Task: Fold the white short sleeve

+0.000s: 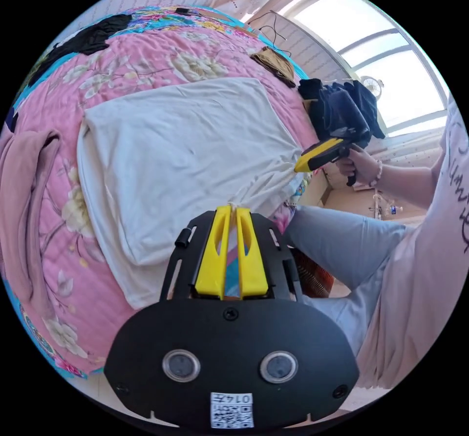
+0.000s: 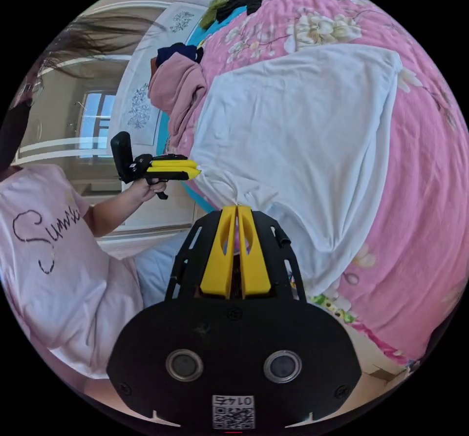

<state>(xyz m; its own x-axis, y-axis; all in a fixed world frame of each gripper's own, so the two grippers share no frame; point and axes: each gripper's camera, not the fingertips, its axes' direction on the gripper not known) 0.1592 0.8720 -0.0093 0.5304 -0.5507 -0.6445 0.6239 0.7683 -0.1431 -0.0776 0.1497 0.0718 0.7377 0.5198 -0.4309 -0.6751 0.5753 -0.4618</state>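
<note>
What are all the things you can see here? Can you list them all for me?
white short sleeve: one, white, spread flat on the quilt
quilt: one, pink with flowers, under the shirt
pink garment: one, dusty pink, beside the shirt on the quilt
black clothes: one pile, black, far end of the quilt
dark blue clothes: one pile, navy, near the window
left tongs: yellow jaws, shut on the shirt's near edge
right tongs: yellow jaws, shut on the shirt's near edge
person's hand: one, holding the right tongs' handle

The shirt (image 1: 181,157) lies flat on the bedspread (image 1: 161,60), both grippers at its near edge.
</note>
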